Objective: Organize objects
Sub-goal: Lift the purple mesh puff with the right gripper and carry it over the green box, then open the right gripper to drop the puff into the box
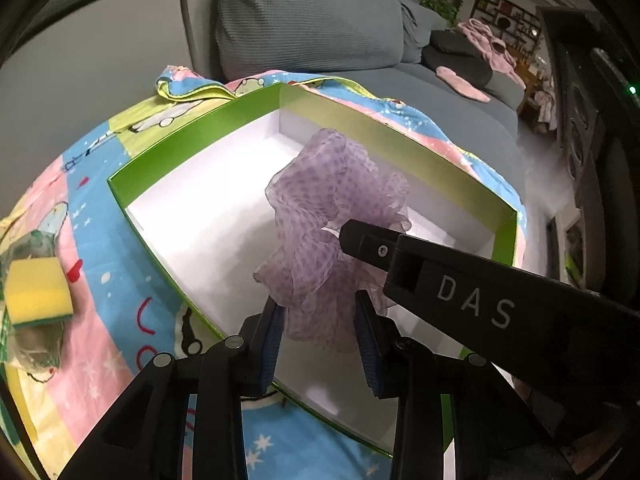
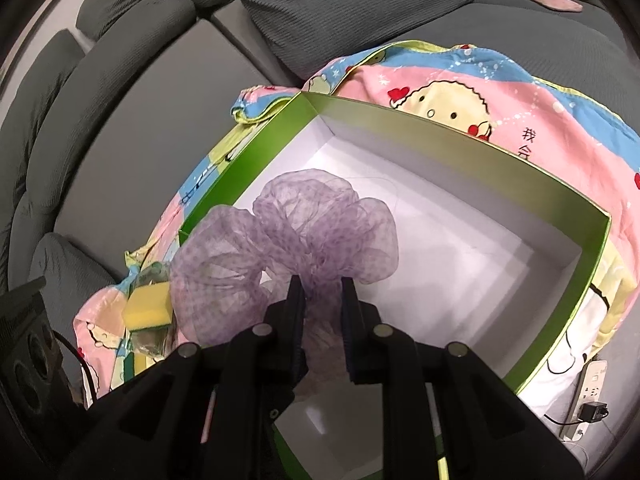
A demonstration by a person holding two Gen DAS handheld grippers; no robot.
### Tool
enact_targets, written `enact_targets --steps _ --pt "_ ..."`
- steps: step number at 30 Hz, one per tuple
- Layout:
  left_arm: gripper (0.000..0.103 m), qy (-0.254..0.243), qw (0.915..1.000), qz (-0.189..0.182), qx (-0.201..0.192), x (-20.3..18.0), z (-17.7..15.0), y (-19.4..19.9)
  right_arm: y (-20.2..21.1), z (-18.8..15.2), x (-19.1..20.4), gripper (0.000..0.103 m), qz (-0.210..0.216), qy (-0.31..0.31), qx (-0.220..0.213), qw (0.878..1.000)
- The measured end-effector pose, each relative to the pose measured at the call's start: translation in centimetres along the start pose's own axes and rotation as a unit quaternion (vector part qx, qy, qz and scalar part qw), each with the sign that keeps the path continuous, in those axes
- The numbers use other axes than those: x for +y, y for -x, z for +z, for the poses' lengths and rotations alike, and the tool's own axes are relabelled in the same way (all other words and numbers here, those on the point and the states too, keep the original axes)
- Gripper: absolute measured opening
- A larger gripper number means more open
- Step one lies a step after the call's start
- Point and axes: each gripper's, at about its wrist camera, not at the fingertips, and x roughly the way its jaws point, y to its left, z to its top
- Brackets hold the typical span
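A sheer purple dotted scrunchie (image 1: 332,200) hangs over the open green box (image 1: 180,140) with its white inside. In the left wrist view its lower folds sit between the blue pads of my left gripper (image 1: 320,320), which is shut on it. My right gripper (image 1: 344,236) reaches in from the right, its black finger pressed into the scrunchie's middle. In the right wrist view the scrunchie (image 2: 320,220) bunches up ahead of my right gripper (image 2: 322,304), shut on its gathered centre above the green box (image 2: 440,128). My left gripper is hidden there.
The box rests on a cartoon-print blanket (image 1: 100,240) spread over a grey sofa (image 1: 300,20). A yellow and green sponge (image 1: 38,292) lies on the blanket left of the box, on a clear wrapper. A white power strip (image 2: 592,392) lies at the right. Pink clothing (image 1: 460,84) lies farther along the sofa.
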Motion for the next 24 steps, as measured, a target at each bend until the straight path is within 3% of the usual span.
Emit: enact_targets --steps 9,15,19,24 --pt "0.037 0.014 0.9996 0.024 0.002 1.7 -1.0 1.1 -1.0 -0.7 1.7 0.027 -0.003 0.017 0.023 1.000" --pt "0.037 0.035 0.9994 0.000 -0.006 2.1 -1.1 2.1 -1.4 -0.8 1.8 0.033 -0.010 0.011 0.030 0.999" --pt "0.037 0.031 0.9994 -0.004 -0.014 1.8 -1.1 2.7 -1.0 -0.8 1.7 0.043 -0.015 0.006 0.019 1.000" --pt "0.037 0.051 0.9985 -0.021 -0.007 2.2 -1.6 2.3 -1.1 -0.8 1.7 0.044 -0.023 0.005 0.018 1.000"
